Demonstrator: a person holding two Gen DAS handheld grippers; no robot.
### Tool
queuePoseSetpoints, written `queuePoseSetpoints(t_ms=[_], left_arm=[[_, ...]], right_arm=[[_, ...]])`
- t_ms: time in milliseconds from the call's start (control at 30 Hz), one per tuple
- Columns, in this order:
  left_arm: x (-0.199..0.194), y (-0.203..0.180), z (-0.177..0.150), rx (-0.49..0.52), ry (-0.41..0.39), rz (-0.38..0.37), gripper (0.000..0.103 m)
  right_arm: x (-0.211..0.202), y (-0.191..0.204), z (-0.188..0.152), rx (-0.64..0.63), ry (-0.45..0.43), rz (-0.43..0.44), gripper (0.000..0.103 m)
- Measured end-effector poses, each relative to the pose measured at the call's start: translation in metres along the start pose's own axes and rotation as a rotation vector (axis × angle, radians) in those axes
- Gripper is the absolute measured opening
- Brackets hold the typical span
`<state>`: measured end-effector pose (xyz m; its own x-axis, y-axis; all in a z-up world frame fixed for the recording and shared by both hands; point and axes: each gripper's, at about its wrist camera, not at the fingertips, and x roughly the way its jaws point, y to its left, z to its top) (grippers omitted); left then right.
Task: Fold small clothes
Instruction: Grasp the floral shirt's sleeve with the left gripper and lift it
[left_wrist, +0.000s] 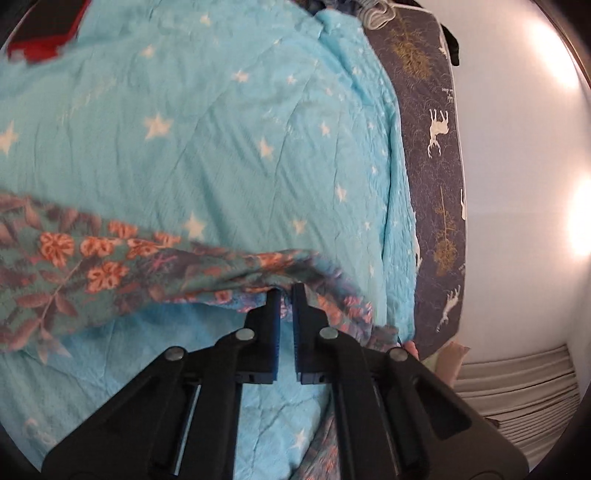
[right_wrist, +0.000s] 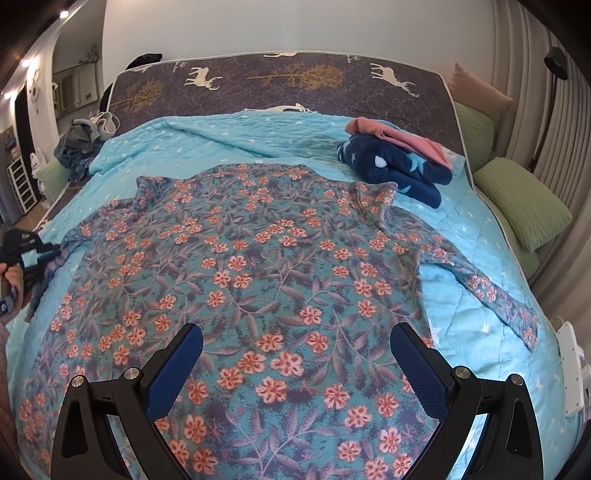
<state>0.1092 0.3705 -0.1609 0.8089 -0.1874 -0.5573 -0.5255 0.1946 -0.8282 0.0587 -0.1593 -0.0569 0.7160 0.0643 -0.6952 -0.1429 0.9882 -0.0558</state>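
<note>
- Left gripper (left_wrist: 287, 290): black with blue pads, jaws drawn nearly together and clamped on the sleeve edge of the teal long-sleeved top with orange flowers and grey leaves (left_wrist: 110, 266); fabric bunched right at the tips, sleeve trailing off to the left of them over the crinkled light-blue quilt with white stars (left_wrist: 207, 122).
- Seen from the right wrist view: same left gripper (right_wrist: 55, 254) at the far left, held in a person's hand (right_wrist: 14, 277), tips at the sleeve end.
- Right gripper (right_wrist: 295, 350): jaws spread wide apart, gripping nothing, hovering above the lower body of the floral top (right_wrist: 266, 266), which lies spread flat on the quilt (right_wrist: 461, 325).
- Beyond the right jaws, up and to the right: folded navy fleece with pale stars (right_wrist: 399, 166), pink garment (right_wrist: 399, 138) on top.
- Far left beyond the jaws: heap of grey-blue clothes (right_wrist: 79, 147) on the bed.
</note>
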Motion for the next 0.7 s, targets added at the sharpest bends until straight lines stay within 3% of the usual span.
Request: queuePoseSetpoints(t_ms=[100,167,200,233,267,400,467,500,533,600,700], left_arm=[[0.006,-0.013,0.002,0.011,0.011,0.041,0.008],[0.009,-0.015,-0.002,0.012,0.023,0.070,0.026],[0.012,-0.014,-0.004,0.002,0.027,0.080,0.047],[0.012,-0.010,-0.006,-0.020,0.021,0.091,0.058],[0.011,-0.008,-0.007,-0.033,0.011,0.099,0.058],[0.014,0.000,-0.005,-0.061,-0.014,0.139,0.057],[0.017,0.004,-0.001,-0.055,-0.017,0.144,0.040],[0.018,0.004,-0.001,-0.043,-0.016,0.151,0.020],[0.020,0.002,0.001,-0.025,-0.015,0.157,0.012],[0.018,-0.005,0.002,0.001,-0.042,0.162,0.009],[0.010,-0.044,-0.003,0.140,-0.142,0.181,0.008]], right_arm=[[-0.002,-0.004,-0.002,0.006,-0.014,0.000,0.103],[-0.002,-0.010,-0.003,0.026,-0.015,0.002,0.103],[-0.002,-0.013,-0.004,0.038,-0.013,0.004,0.103],[-0.002,-0.018,-0.004,0.051,-0.010,0.006,0.103],[-0.002,-0.021,-0.005,0.060,-0.009,0.007,0.103],[-0.005,-0.034,-0.007,0.088,-0.016,0.005,0.103],[-0.007,-0.038,-0.008,0.094,-0.023,0.000,0.103],[-0.008,-0.040,-0.009,0.096,-0.026,-0.003,0.103],[-0.009,-0.043,-0.009,0.101,-0.028,-0.007,0.103],[-0.009,-0.047,-0.010,0.113,-0.029,-0.010,0.103],[-0.008,-0.054,-0.012,0.135,-0.028,-0.010,0.103]])
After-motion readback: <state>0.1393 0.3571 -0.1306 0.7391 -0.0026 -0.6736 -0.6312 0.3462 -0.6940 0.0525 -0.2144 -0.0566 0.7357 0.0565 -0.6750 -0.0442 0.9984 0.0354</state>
